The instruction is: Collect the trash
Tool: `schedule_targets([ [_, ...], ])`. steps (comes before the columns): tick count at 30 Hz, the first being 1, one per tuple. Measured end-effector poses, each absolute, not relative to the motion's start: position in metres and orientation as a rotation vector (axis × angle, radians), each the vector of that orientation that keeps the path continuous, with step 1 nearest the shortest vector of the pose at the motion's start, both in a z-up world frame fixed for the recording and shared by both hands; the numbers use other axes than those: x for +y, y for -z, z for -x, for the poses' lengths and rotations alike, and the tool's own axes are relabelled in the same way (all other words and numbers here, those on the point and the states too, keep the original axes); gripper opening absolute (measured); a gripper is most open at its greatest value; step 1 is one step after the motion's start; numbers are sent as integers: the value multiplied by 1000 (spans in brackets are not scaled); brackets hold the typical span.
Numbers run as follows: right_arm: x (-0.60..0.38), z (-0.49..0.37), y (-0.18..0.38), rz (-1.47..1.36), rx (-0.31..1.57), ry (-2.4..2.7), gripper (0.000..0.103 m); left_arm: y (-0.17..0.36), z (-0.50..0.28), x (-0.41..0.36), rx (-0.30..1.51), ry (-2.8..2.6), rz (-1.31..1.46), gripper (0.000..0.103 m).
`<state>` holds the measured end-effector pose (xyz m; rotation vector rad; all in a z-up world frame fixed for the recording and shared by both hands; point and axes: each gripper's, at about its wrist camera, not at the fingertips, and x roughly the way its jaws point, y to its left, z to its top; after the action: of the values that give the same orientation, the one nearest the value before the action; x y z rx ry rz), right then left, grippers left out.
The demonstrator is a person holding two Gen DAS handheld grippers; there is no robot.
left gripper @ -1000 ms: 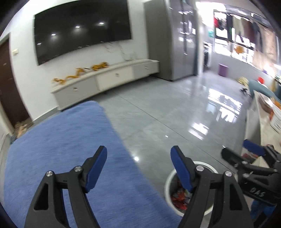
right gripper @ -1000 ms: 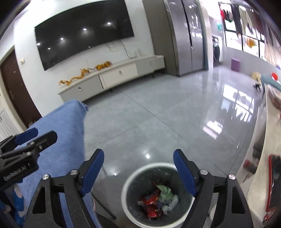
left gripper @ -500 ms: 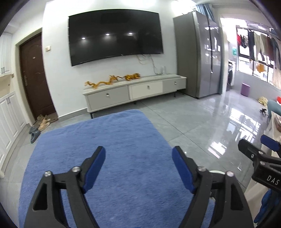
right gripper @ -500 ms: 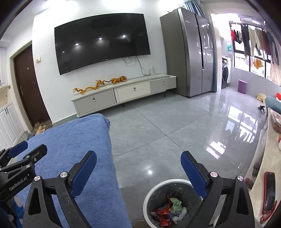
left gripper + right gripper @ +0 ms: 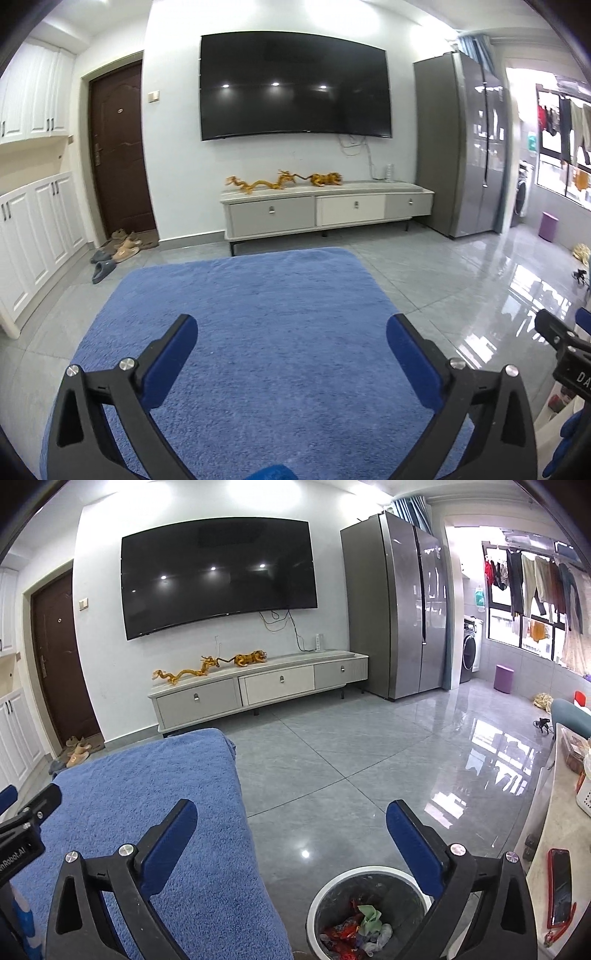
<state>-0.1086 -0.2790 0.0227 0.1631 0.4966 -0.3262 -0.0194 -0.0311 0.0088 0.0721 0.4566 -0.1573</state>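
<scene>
Holding both grippers wide and empty, we find the white-rimmed grey bin of wrappers [image 5: 369,915] at five o'clock beneath our right gripper [image 5: 291,830], nearer than our left gripper [image 5: 291,350] over the blue fleecy cloth [image 5: 258,314].

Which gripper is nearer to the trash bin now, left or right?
Right. The right gripper hangs open just above the trash bin, beside the blue towel. The left gripper is open over that towel; the bin is outside its view.

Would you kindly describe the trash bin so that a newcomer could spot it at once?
Start at the blue towel-covered surface in the right wrist view; on the grey tiled floor just to its right stands the trash bin. It is round, white-rimmed and dark inside, with red and green wrappers at the bottom.
</scene>
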Motion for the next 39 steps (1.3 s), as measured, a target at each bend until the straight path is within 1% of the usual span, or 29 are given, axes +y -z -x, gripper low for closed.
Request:
schedule_targets([
  [16, -287, 111, -19, -153, 470, 402, 103, 1, 9, -30, 516, 167, -57, 103],
  [39, -289, 102, -12, -157, 505, 415, 103, 9, 3, -30, 537, 189, -51, 103],
])
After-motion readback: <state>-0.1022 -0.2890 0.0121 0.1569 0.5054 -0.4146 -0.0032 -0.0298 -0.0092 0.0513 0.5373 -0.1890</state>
